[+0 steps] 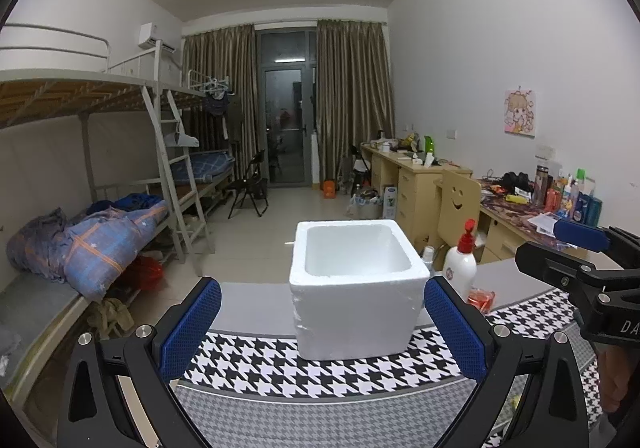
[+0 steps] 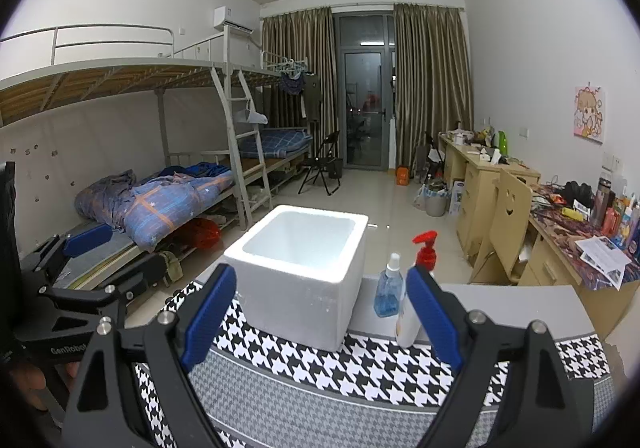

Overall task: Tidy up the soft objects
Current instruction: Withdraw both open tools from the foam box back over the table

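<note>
A white foam box (image 1: pixel 356 288) stands open and empty on a houndstooth cloth (image 1: pixel 304 372); it also shows in the right wrist view (image 2: pixel 304 280). My left gripper (image 1: pixel 320 328) is open and empty, its blue pads level with the box's near side. My right gripper (image 2: pixel 320 316) is open and empty, a little short of the box. The right gripper shows at the right edge of the left wrist view (image 1: pixel 576 248), and the left gripper at the left edge of the right wrist view (image 2: pixel 80 248). No soft object shows on the table.
A white pump bottle with a red top (image 1: pixel 460 264) and a blue spray bottle (image 2: pixel 388 292) stand right of the box. A small red packet (image 1: pixel 480 298) lies by them. Bunk beds with bedding (image 1: pixel 100 244) are left; cluttered desks (image 1: pixel 520 208) are right.
</note>
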Tool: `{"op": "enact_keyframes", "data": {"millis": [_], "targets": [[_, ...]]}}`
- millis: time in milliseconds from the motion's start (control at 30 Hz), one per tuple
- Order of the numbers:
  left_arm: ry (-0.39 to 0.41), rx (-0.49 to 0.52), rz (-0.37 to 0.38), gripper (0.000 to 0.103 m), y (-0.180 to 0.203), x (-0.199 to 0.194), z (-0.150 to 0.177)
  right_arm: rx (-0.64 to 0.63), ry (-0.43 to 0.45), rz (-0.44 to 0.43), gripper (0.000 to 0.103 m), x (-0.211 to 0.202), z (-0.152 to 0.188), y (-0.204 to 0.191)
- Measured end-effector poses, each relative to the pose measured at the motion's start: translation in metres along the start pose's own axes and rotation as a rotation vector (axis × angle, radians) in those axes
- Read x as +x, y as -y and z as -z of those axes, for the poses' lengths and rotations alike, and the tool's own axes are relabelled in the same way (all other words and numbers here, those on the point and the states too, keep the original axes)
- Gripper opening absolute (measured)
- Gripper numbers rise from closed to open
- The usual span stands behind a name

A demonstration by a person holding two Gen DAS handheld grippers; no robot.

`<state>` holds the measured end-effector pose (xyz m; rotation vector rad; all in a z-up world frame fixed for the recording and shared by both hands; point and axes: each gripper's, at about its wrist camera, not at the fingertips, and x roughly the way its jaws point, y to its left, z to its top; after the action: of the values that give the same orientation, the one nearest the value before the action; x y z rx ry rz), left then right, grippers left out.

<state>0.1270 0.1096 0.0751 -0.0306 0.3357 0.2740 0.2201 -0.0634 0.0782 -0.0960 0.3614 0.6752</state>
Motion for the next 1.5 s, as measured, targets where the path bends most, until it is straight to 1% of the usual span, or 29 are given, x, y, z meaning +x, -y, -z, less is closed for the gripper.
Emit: {"op": "enact_keyframes", "data": {"millis": [200, 533, 700, 900, 1067, 1200, 1300, 1500], "targets": [[-0.009, 0.002, 0.025, 0.102, 0.007, -0.006, 0.012, -0.012, 0.009, 0.016, 0.090, -0.011, 0.013, -0.001], [0.030, 0.008, 0.041, 0.102, 0.016, -0.023, 0.024, -0.009, 0.025, 0.036, 0.090, -0.026, 0.033, 0.002], [0.044, 0.005, 0.050, 0.102, 0.019, -0.028, 0.030, -0.025, 0.040, 0.060, 0.090, -0.029, 0.042, 0.000], [0.059, 0.018, 0.054, 0.102, 0.026, -0.037, 0.040, -0.012, 0.043, 0.063, 0.090, -0.034, 0.052, 0.006], [0.058, 0.009, 0.090, 0.102, 0.030, -0.044, 0.049, -0.019, 0.053, 0.070, 0.090, -0.043, 0.062, 0.006], [0.078, 0.024, 0.078, 0.102, 0.035, -0.050, 0.053, -0.016, 0.054, 0.067, 0.090, -0.046, 0.067, 0.005], [0.083, 0.025, 0.086, 0.102, 0.037, -0.051, 0.055, 0.001, 0.049, 0.059, 0.090, -0.049, 0.071, 0.007], [0.089, 0.024, 0.102, 0.102, 0.041, -0.055, 0.064, 0.012, 0.044, 0.099, 0.090, -0.055, 0.083, 0.011]]}}
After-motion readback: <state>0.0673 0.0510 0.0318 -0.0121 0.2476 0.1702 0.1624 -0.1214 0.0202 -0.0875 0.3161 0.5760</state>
